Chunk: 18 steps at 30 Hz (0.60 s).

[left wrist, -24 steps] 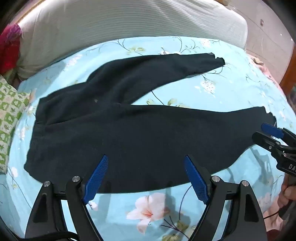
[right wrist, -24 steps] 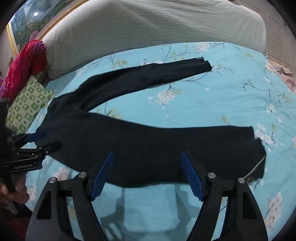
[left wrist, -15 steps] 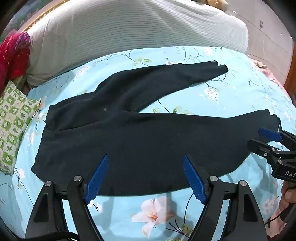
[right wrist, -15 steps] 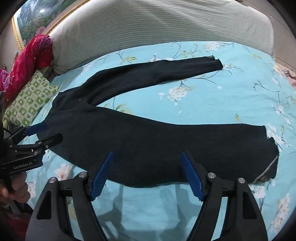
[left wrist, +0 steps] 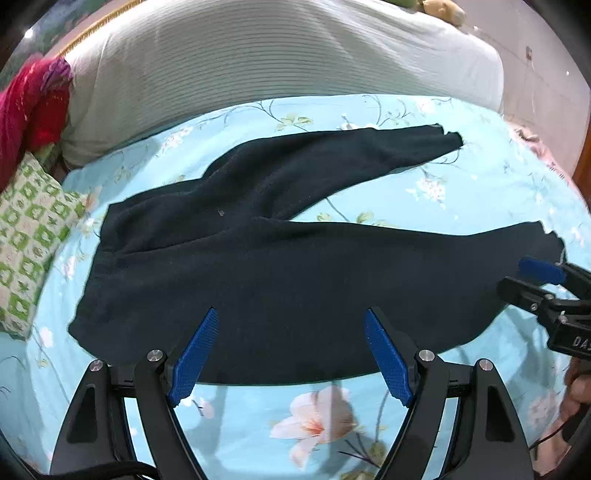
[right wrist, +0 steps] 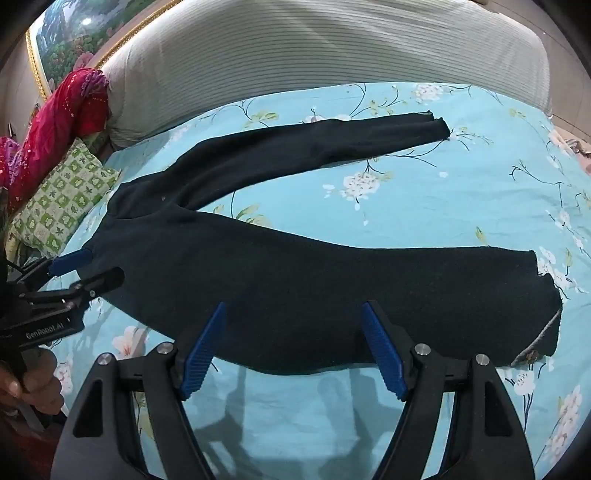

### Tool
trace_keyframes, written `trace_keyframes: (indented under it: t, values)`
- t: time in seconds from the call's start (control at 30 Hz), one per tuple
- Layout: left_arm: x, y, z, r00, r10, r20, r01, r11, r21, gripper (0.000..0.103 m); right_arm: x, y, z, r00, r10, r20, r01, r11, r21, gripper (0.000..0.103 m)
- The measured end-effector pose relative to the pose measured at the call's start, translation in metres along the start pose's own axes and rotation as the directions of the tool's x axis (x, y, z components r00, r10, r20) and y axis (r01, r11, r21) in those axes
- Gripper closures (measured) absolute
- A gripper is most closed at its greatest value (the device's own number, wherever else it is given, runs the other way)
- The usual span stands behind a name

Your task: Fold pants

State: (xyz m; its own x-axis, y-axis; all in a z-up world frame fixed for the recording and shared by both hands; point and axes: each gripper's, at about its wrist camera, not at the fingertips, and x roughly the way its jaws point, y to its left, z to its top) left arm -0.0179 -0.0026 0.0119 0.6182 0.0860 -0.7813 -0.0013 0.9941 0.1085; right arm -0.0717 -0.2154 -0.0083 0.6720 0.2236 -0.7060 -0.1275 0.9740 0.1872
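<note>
Black pants (left wrist: 280, 273) lie flat on a blue floral bedsheet (left wrist: 480, 177), waist to the left, legs spread apart to the right. They also show in the right wrist view (right wrist: 332, 288). My left gripper (left wrist: 291, 354) is open and empty, held above the near edge of the lower leg, toward the waist. My right gripper (right wrist: 291, 347) is open and empty above the near edge of the lower leg, toward its cuff (right wrist: 543, 325). Each gripper shows in the other's view: the right one (left wrist: 532, 277) by the cuff, the left one (right wrist: 86, 267) by the waist.
A large grey-white ribbed bolster (left wrist: 280, 66) runs along the far side of the bed. A green checked pillow (left wrist: 29, 240) and red cloth (left wrist: 29, 107) lie at the left. A framed picture (right wrist: 74, 33) hangs behind. A wooden edge (left wrist: 581, 155) is at the right.
Both grippers have drawn back and up from the pants, so the pants sit lower and farther in each view. Both stayed open. The pants have not moved.
</note>
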Motion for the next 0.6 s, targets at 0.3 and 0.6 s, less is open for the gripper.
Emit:
trace_keyframes:
  t: [0.3,0.6]
  values:
    - [0.006,0.010,-0.002,0.999,-0.039,-0.026,0.038,0.999,-0.031,0.022,0.001,0.003,0.002,1.000,0.026,-0.008,-0.025,1.000,0.009,0.027]
    - [0.008,0.012,-0.005,0.999,-0.036,-0.026,0.035,0.999,-0.040,0.018,0.003,0.001,0.004,0.999,0.027,-0.028,-0.026,1.000,0.013,0.027]
